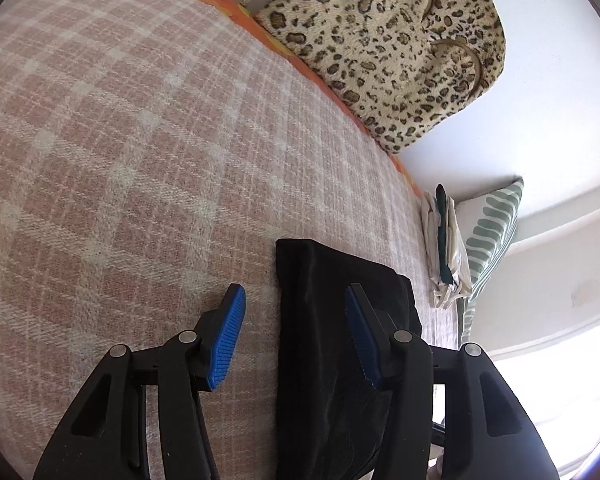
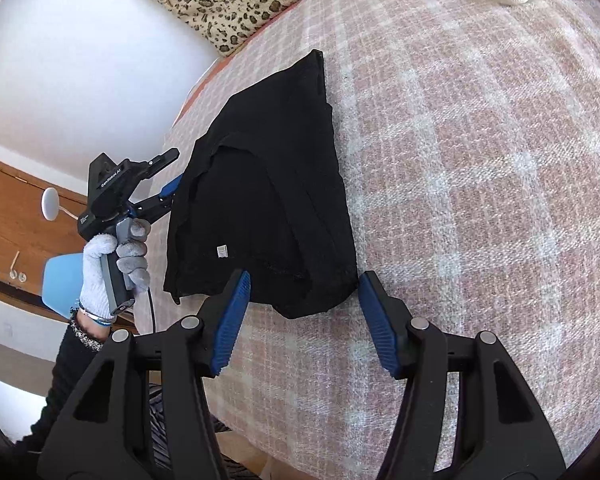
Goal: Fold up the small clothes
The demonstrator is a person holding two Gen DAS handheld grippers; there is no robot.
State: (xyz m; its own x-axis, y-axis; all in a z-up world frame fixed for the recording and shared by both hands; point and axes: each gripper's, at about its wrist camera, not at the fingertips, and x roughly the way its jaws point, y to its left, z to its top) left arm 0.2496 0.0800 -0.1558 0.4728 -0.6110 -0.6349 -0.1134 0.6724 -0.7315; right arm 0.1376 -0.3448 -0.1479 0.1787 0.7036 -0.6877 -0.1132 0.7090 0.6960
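Both claws are released, jaws spread wide. The right gripper [image 2: 304,322] hovers at the near corner of a folded black garment [image 2: 268,184] lying at the edge of a pink plaid woven blanket [image 2: 480,160]. The left gripper [image 1: 296,336] straddles its side. Likely next: another fold, pinching the soft, limp cloth.

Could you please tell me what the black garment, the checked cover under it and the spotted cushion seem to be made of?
Black garment: thin, matte knit, probably cotton jersey; it drapes limply and shows a small sewn label.
Checked cover: coarse woven cloth, possibly wool or a blend; the twill weave shows plainly.
Spotted cushion: plush, short-pile faux fur, judging by its fuzzy surface.
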